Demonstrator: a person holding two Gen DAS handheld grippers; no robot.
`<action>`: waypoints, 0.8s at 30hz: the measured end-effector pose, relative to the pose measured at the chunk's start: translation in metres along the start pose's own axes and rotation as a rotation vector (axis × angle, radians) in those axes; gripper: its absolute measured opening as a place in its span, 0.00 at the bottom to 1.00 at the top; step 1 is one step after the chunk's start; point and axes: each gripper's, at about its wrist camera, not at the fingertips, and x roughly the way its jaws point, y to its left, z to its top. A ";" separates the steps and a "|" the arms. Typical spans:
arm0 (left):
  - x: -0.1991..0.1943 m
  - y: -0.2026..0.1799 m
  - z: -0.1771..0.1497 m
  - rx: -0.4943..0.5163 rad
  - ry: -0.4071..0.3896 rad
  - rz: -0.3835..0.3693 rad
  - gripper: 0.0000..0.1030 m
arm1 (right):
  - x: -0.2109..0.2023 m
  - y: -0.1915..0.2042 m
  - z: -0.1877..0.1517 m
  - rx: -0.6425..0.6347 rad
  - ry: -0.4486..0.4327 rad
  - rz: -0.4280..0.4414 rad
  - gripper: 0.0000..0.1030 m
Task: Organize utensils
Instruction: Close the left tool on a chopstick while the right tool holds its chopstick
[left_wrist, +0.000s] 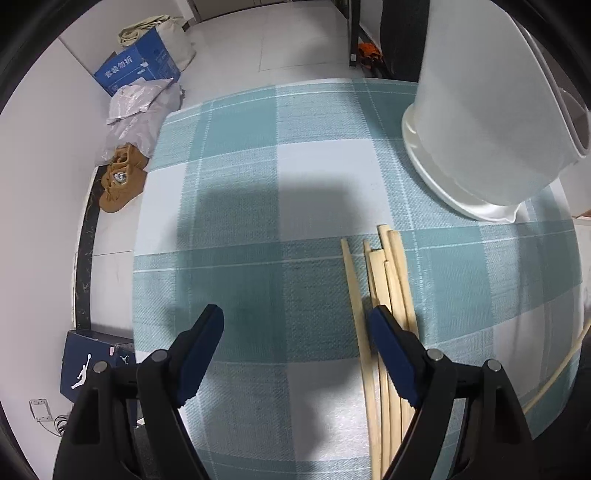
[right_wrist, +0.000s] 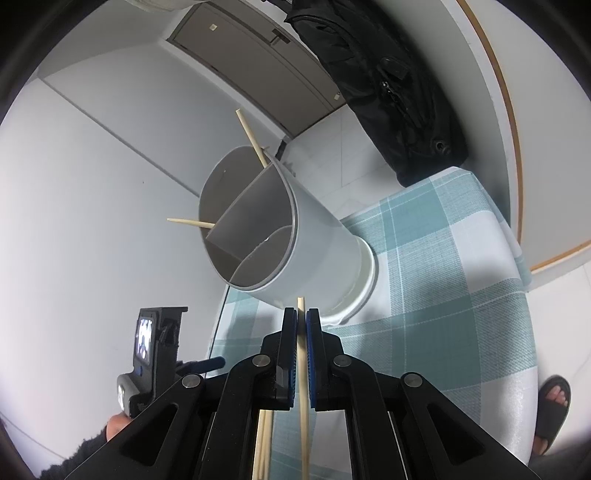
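Observation:
Several pale wooden chopsticks (left_wrist: 388, 295) lie in a bundle on the teal checked tablecloth (left_wrist: 258, 192), just left of a white utensil holder (left_wrist: 480, 122). My left gripper (left_wrist: 295, 325) is open and empty above the cloth; its right finger (left_wrist: 391, 350) is over the bundle. My right gripper (right_wrist: 301, 317) is shut on one chopstick (right_wrist: 303, 387), held just in front of the divided white holder (right_wrist: 266, 225). Two chopsticks (right_wrist: 251, 136) stick out of the holder's far compartment.
The table's left edge drops to a tiled floor with brown shoes (left_wrist: 120, 177), a blue box (left_wrist: 136, 66) and bags. A black bag (right_wrist: 388, 81) hangs behind the table. The other hand-held device (right_wrist: 155, 343) shows at lower left.

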 end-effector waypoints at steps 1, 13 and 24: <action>0.000 0.000 0.001 0.000 0.003 -0.007 0.77 | 0.000 0.000 0.000 0.002 0.000 0.000 0.04; 0.000 -0.001 0.003 0.028 -0.011 -0.036 0.70 | 0.000 -0.001 0.001 0.006 0.007 0.004 0.04; -0.010 -0.026 0.005 0.099 -0.067 -0.111 0.02 | 0.002 0.000 0.000 -0.016 0.003 -0.030 0.04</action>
